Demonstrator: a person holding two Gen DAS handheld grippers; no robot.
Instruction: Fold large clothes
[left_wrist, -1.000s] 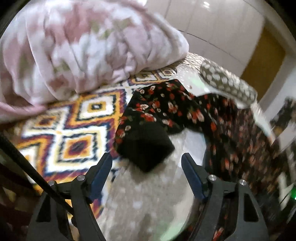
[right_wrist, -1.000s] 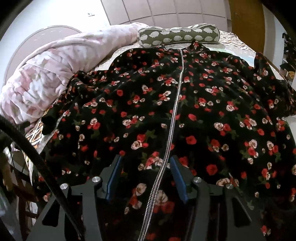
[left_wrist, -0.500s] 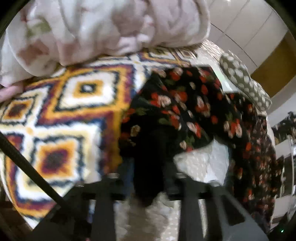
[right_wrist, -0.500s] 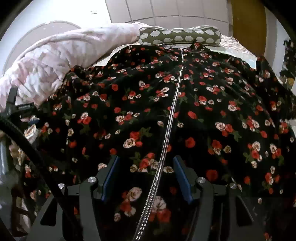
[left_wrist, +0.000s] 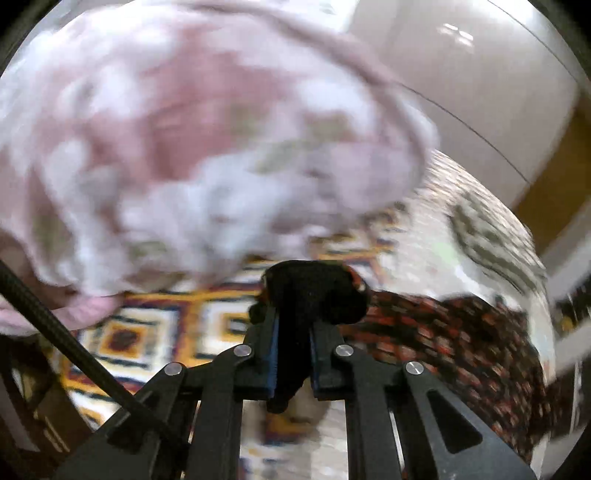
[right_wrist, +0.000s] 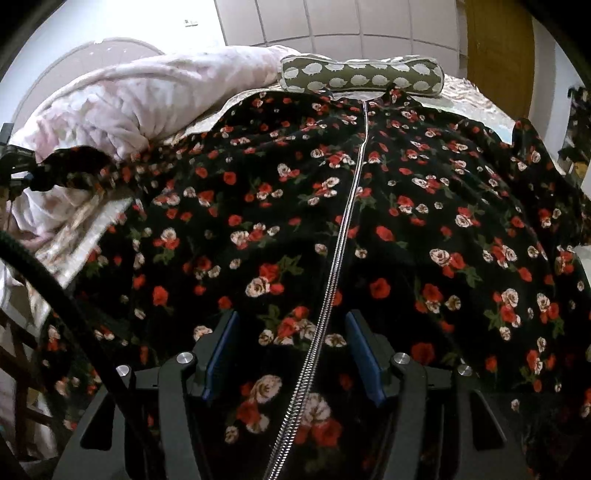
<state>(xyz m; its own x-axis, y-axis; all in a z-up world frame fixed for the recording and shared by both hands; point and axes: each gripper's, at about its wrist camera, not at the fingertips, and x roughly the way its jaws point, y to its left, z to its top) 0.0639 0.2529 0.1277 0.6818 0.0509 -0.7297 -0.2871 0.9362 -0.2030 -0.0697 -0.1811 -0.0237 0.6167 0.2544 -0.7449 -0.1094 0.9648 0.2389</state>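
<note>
Left wrist view, blurred: left tool (left_wrist: 292, 325) at lower centre, jaws closing, clenched on the black cuff (left_wrist: 314, 291) of the floral garment (left_wrist: 461, 332), which trails away to the right over the patterned blanket (left_wrist: 147, 332). Pink quilt (left_wrist: 184, 129) across the upper left.

Right wrist view: right tool (right_wrist: 291, 354) at lower centre, released, jaws closing, straddling the zipper (right_wrist: 343, 229) of the garment spread flat on the bed. Spotted bolster (right_wrist: 362, 75) at top centre, just beyond the collar.
</note>
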